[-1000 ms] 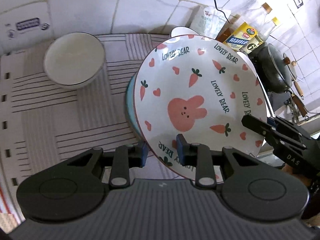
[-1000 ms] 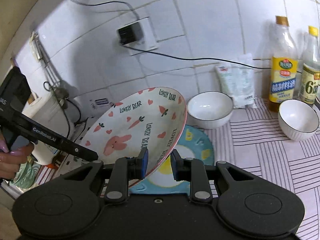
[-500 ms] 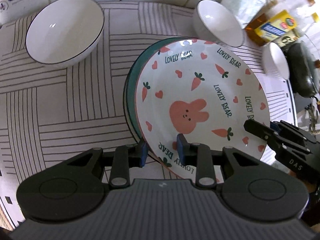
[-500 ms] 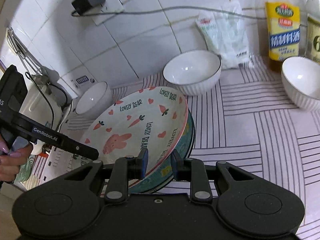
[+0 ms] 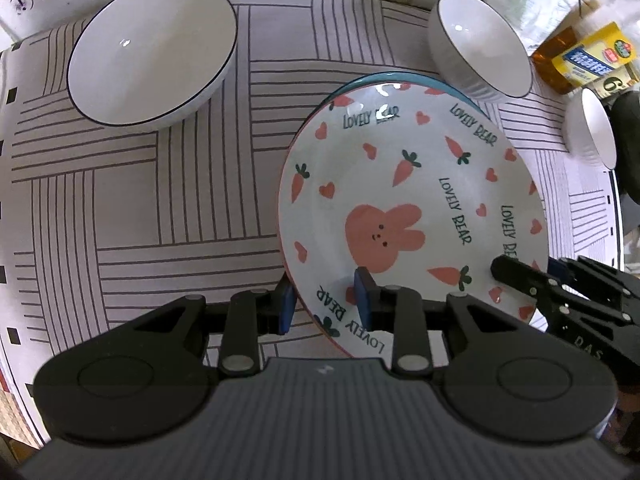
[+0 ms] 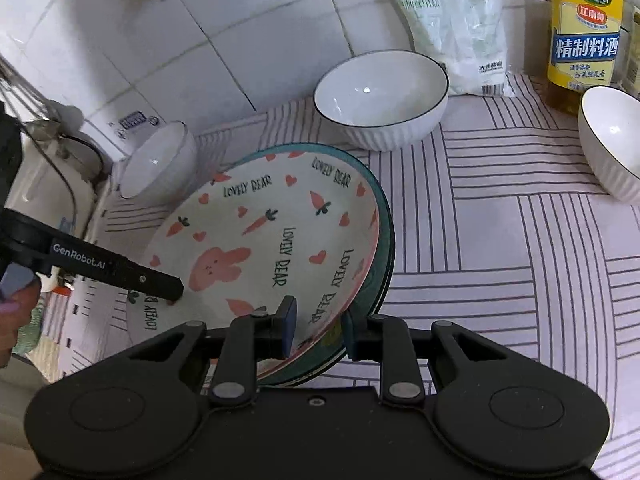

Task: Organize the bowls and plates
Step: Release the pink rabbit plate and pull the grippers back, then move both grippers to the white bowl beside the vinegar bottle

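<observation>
A white bunny plate (image 5: 412,208) with carrots and "LOVELY BEAR" lettering rests on a teal plate (image 5: 404,78) on the striped mat. My left gripper (image 5: 326,304) straddles its near rim, and its jaws have widened off the rim. My right gripper (image 6: 316,330) straddles the opposite rim (image 6: 320,308) over both plates, its jaws also spread. Each gripper shows in the other's view. Three white bowls stand around: a large one at left (image 5: 148,52), one behind the plates (image 5: 480,44), one at right (image 5: 592,128).
Bottles of cooking wine (image 6: 584,36) and a white packet (image 6: 452,28) stand against the tiled wall. A dark pan (image 5: 628,144) sits past the mat's right edge. A white appliance with a cable (image 6: 52,176) is at the left. The striped mat (image 6: 520,240) covers the counter.
The bunny plate came down from a tilted, lifted pose onto the teal plate. Both grippers lowered with it and their jaws have opened wider.
</observation>
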